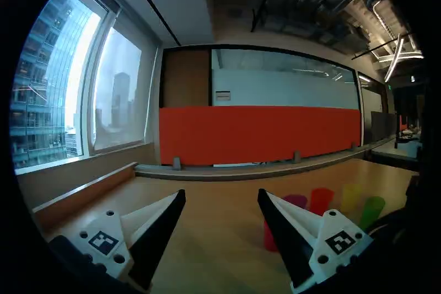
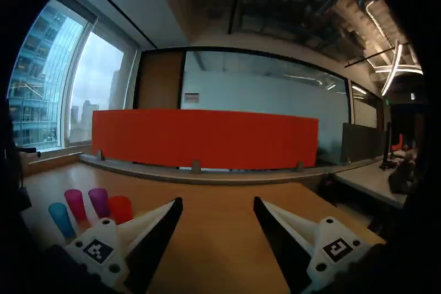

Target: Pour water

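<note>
The left claw (image 1: 220, 192) hangs above a wooden worktop (image 1: 220, 250) with its two fingers spread wide and nothing between them. Bare wood shows through the gap.

In the left gripper view, a cluster of coloured plastic cups stands upright toward the right side of the worktop, beyond the claw's right-hand finger:
- A crimson cup (image 1: 268, 238) is nearest and partly hidden behind that finger.
- A magenta cup (image 1: 297, 201), a red cup (image 1: 321, 199) and a yellow cup (image 1: 351, 196) stand side by side behind it.
- A green cup (image 1: 373, 210) sits at the right end of the row.

I cannot tell whether any cup holds water.

The right claw (image 2: 217, 200) is also held over the worktop with its fingers parted and empty. In the right gripper view, four more upright cups stand close together near the worktop's left edge, beside the claw's left-hand finger:
- a blue cup (image 2: 59, 218)
- a pink cup (image 2: 74, 204)
- a purple cup (image 2: 99, 200)
- an orange-red cup (image 2: 120, 208), which sits just behind that finger's tip

Whether any of these match cups from the other view cannot be told.

A long orange partition (image 2: 204, 137) runs along the worktop's far edge. Large windows (image 1: 60, 90) rise past the left edge.
</note>
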Motion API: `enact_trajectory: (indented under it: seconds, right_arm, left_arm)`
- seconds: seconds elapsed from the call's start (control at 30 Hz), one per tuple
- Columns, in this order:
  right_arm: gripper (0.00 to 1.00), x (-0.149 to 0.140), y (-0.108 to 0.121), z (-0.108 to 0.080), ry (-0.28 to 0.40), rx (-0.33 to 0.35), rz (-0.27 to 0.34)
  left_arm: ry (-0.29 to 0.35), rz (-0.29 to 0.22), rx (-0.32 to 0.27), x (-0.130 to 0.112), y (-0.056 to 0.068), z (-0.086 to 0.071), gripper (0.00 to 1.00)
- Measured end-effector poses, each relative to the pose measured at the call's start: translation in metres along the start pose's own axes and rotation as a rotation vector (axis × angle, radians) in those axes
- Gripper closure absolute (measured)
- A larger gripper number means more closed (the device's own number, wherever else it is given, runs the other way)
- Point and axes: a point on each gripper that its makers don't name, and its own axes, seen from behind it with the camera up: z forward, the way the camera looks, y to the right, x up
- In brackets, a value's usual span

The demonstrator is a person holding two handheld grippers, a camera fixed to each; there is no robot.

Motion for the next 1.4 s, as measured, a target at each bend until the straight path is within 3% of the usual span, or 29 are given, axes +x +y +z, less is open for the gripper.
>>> enact_trajectory:
  seconds: [0.27, 0.6, 1.4]
  right_arm:
    - [0.01, 0.014, 0.000, -0.002, 0.036, -0.009, 0.014]
    - [0.01, 0.019, -0.001, -0.004, 0.044, -0.015, 0.020]
    - [0.01, 0.022, 0.003, -0.007, 0.049, -0.023, 0.038]
  left_arm:
    - [0.029, 0.024, 0.039, 0.001, -0.004, -0.002, 0.03]
    - [0.013, 0.010, 0.055, -0.024, -0.004, -0.003, 0.03]
    - [0.003, -0.013, 0.041, -0.057, 0.010, -0.002, 0.03]
